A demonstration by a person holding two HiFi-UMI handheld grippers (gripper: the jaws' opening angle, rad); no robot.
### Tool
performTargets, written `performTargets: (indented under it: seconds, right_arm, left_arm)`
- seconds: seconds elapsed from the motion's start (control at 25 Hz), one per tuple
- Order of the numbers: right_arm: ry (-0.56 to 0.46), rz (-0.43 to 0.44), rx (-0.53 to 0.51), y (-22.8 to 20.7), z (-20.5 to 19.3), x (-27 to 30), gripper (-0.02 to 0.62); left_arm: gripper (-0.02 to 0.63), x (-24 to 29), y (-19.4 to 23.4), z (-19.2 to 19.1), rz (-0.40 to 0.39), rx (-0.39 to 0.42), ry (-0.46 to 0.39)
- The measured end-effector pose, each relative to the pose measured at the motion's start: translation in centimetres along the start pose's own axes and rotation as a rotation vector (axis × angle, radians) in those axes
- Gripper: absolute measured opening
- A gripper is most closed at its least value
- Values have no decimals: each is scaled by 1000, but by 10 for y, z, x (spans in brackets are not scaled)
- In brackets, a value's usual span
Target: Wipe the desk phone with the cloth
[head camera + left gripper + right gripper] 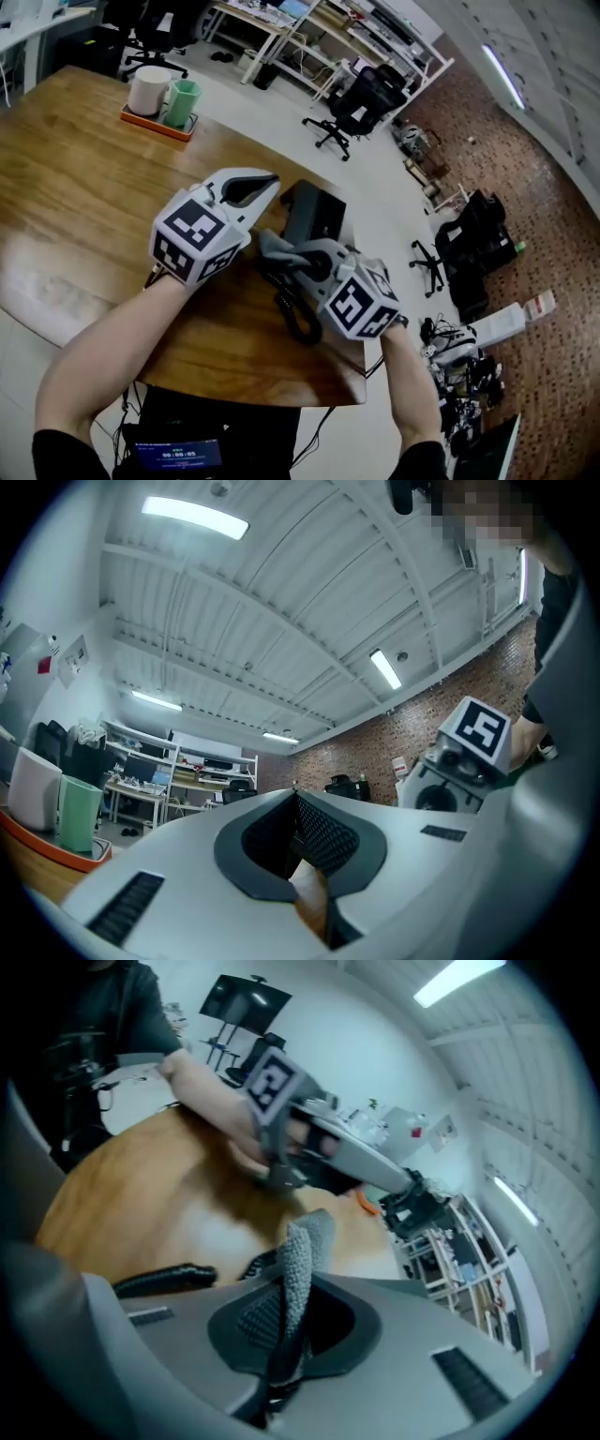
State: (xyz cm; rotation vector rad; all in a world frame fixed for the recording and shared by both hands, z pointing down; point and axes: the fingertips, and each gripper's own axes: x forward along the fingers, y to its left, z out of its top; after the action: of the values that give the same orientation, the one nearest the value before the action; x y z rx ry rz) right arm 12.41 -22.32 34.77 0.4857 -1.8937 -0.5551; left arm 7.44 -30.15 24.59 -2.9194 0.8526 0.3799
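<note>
Desk phone (314, 208): black, on the wooden worktop (84, 187) near its right edge, just ahead of both your hands. Its coiled cord (293, 317) trails toward you, along the worktop's near-right corner.

Cloth (302, 1251): grey, textured, stands up out of your R tongs (298, 1297). They're clenched on it, w/ the lower end pinched btwn the pads. In head view the cloth bunches at the phone's near-left side; can't tell if it's actually touching the phone.

L tongs (265, 184): closed, tips together, nothing btwn them. L gripper view shows just a sliver of wood through the gap behind the tips. They sit just left of the phone, above the worktop, and point toward it.

R gripper view: your L hand and its marker cube are across the worktop, and a black piece of the phone or cord lies low left. Blurry, so can't say which.

Far-left corner of worktop: orange tray (155, 125) w/ a green cup (182, 101) and a white cylinder (148, 89) side by side. It's well apart from the phone.

Beyond the worktop: black office chair (361, 103) on the floor.
</note>
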Motion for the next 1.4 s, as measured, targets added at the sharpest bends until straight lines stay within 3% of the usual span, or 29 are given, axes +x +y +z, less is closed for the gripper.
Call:
performTargets:
  seconds: [0.08,0.16,0.24,0.36,0.48,0.6,0.76,0.96,1.16,1.24,1.4]
  right_arm:
    - [18,107,-77,31,3,-7,25]
    - [13,90,-71,20,2,-14,26]
    - [-33,-55,40,-31,1,-20,26]
    - [-67,-341,235,-125,-18,-23,26]
    - [-55,-473,374,-173,-47,-10,26]
    - [-4,-453,382,-173,-62,10,26]
    - [58,-368,257,-146,-56,11,24]
    - [72,-161,42,-60,-27,6,24]
    - [71,116,-144,34,-3,-8,25]
    - [46,89,-116,23,-5,-16,25]
    - [-38,-234,153,-86,-25,-29,26]
  left_arm:
    - [-6,-1,0,-1,-4,8,6]
    - [-6,-1,0,-2,-8,14,8]
    - [-6,-1,0,-4,-9,18,10]
    - [-6,-1,0,-5,-5,22,10]
    - [-6,1,-3,-5,-8,26,12]
    - [-6,1,-5,-4,-11,30,14]
    - [-6,2,-6,-3,-12,37,15]
    - [-6,3,-4,-5,-15,36,18]
    - [-6,1,-2,-5,-15,35,19]
    - [-6,1,-4,-5,-18,34,20]
    - [-6,1,-4,-5,-17,35,20]
